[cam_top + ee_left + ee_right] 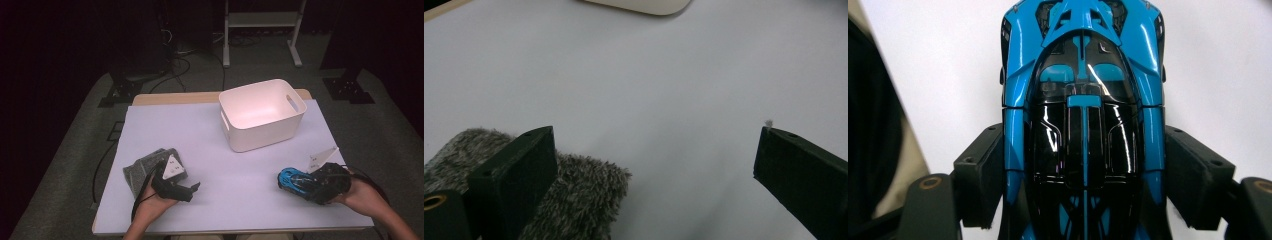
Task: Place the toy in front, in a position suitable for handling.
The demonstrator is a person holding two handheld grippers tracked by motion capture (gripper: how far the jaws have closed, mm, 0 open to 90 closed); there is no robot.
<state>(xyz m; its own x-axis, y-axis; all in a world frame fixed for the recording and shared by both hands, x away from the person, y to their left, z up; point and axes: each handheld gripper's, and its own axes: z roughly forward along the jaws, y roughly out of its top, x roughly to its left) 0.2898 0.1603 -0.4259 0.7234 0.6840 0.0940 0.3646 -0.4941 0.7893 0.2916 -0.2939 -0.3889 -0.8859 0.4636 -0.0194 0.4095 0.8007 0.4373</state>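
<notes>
A blue and black toy car (pixel 292 181) is clamped between the jaws of my right gripper (pixel 305 184) at the table's front right, just above the white sheet. In the right gripper view the car (pixel 1083 115) runs lengthwise between the two black pads, which press on its sides. My left gripper (pixel 192 190) rests near the front left, jaws wide apart and pointing right, with nothing between them. A grey furry cloth (pixel 145 170) lies under and behind it; in the left gripper view the cloth (pixel 584 195) sits beside the left jaw.
A white plastic bin (pixel 262 114) with handle cut-outs stands at the back centre-right of the table (pixel 165 125); its rim (pixel 644 6) shows at the top of the left gripper view. Dark floor, cables and a stand lie beyond the table.
</notes>
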